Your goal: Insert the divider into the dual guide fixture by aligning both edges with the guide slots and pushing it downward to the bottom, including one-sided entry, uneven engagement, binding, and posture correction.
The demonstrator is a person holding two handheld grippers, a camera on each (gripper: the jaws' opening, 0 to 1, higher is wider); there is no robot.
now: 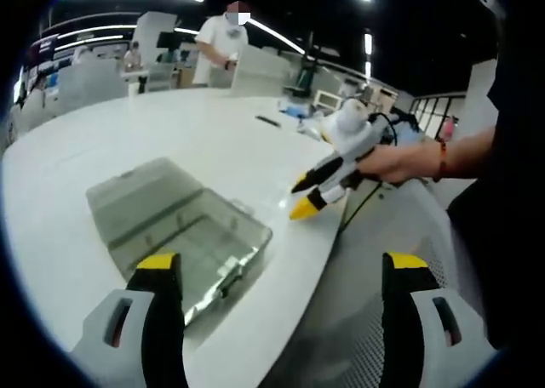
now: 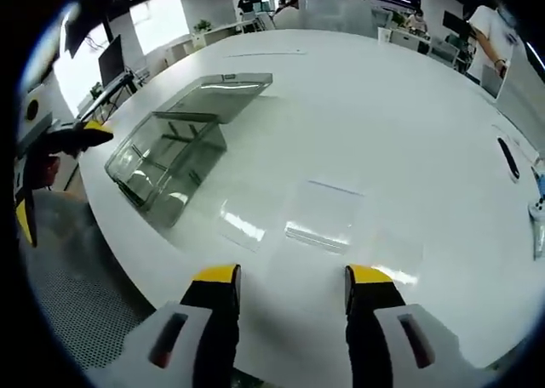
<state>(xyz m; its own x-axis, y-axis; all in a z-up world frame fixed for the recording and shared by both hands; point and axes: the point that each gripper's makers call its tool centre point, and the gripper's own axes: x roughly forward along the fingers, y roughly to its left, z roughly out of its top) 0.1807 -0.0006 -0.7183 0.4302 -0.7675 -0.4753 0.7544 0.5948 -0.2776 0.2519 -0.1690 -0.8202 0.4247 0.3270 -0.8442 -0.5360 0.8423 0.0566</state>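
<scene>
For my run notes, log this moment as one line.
left gripper: open, empty | right gripper: open, empty | clear box: lid open | divider: flat on table

on the table (image 2: 400, 107) the open fixture box (image 2: 170, 150) sits near the edge, its lid (image 2: 223, 94) lying behind it, with what seems to be the divider (image 2: 322, 213) flat on the table just right of it, between box and right gripper (image 2: 289, 290).

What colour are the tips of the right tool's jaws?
Yellow tips on the right tool, on black jaws; clearest in the right gripper view.
</scene>
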